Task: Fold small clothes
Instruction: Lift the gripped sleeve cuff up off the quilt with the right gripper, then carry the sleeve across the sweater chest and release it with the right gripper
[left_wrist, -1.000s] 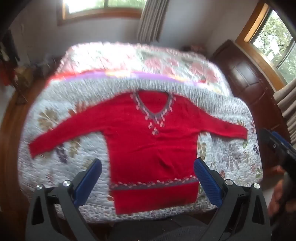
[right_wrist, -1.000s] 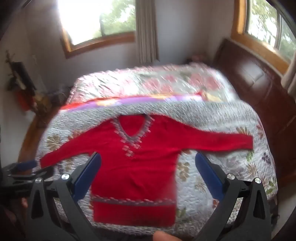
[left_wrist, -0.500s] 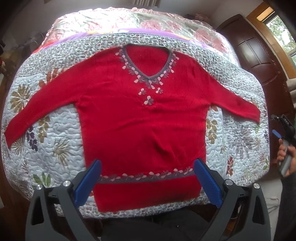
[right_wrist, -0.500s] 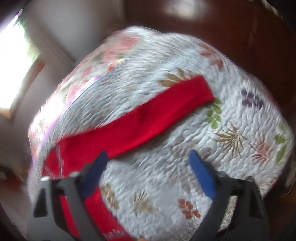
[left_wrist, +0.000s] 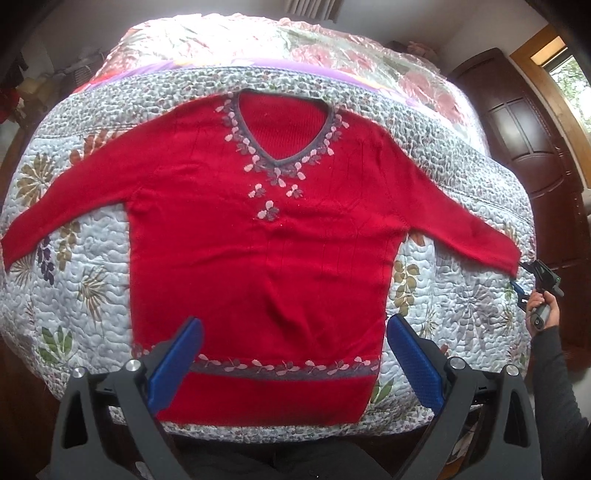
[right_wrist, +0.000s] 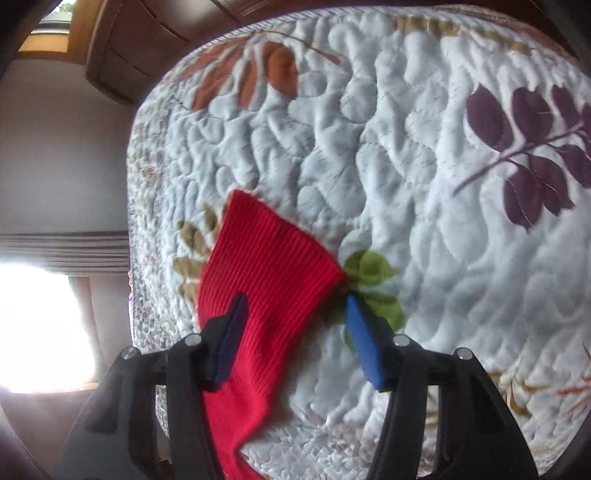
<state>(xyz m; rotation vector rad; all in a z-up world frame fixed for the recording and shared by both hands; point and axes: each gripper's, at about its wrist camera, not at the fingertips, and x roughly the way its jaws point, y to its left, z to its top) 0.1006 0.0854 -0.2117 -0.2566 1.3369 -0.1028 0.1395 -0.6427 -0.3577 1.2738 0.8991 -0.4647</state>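
A red V-neck sweater (left_wrist: 258, 236) lies flat, face up, on the quilted bedspread (left_wrist: 454, 295), both sleeves spread out. My left gripper (left_wrist: 294, 325) hovers open above its lower body, just over the grey hem band (left_wrist: 280, 369). In the right wrist view, the right sleeve's cuff (right_wrist: 269, 258) lies between the blue fingers of my right gripper (right_wrist: 295, 317). The jaws have narrowed but still stand apart on either side of the sleeve. The left wrist view shows that right gripper (left_wrist: 519, 278) at the cuff's tip, held by a hand (left_wrist: 543, 302).
The bed fills both views, with a floral blanket (left_wrist: 332, 48) folded across its far end. A dark wooden door (left_wrist: 517, 122) stands at the right. A bright window (right_wrist: 40, 325) shows at the left of the right wrist view.
My right gripper has swung down to the right sleeve's cuff and narrowed its jaws around it. My left gripper has come closer over the sweater's body.
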